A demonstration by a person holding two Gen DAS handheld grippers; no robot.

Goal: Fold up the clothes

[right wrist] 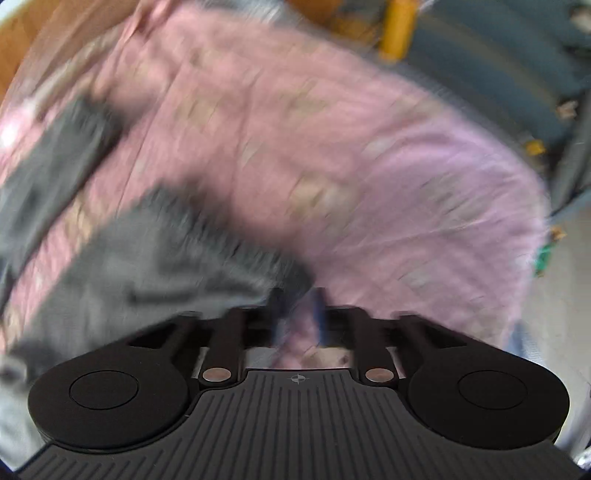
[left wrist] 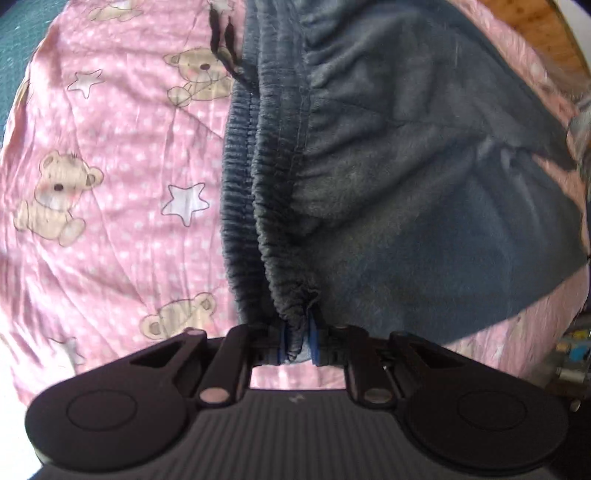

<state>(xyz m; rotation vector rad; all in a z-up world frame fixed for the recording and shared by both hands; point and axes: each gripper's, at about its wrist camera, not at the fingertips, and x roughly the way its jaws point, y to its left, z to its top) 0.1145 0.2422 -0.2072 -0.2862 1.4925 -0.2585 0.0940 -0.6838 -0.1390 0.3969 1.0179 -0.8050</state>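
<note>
A pair of grey-blue fleece trousers [left wrist: 388,177] lies on a pink bedsheet [left wrist: 110,155] printed with bears and stars. The ribbed elastic waistband [left wrist: 243,177] runs up the middle of the left wrist view, with a dark drawstring [left wrist: 225,44] at its far end. My left gripper [left wrist: 298,343] is shut on the near corner of the waistband, and cloth is bunched between its blue pads. The right wrist view is heavily motion-blurred. There, grey trouser fabric [right wrist: 147,266] reaches up to the left finger of my right gripper [right wrist: 297,314]. Its jaws stand slightly apart, with only pink sheet [right wrist: 332,155] showing between them.
A wooden floor [left wrist: 535,26] shows past the bed's far right edge. Blue-grey furniture and a yellow post [right wrist: 399,29] stand beyond the bed in the right wrist view. A second dark strip of cloth [right wrist: 55,162] lies at that view's left.
</note>
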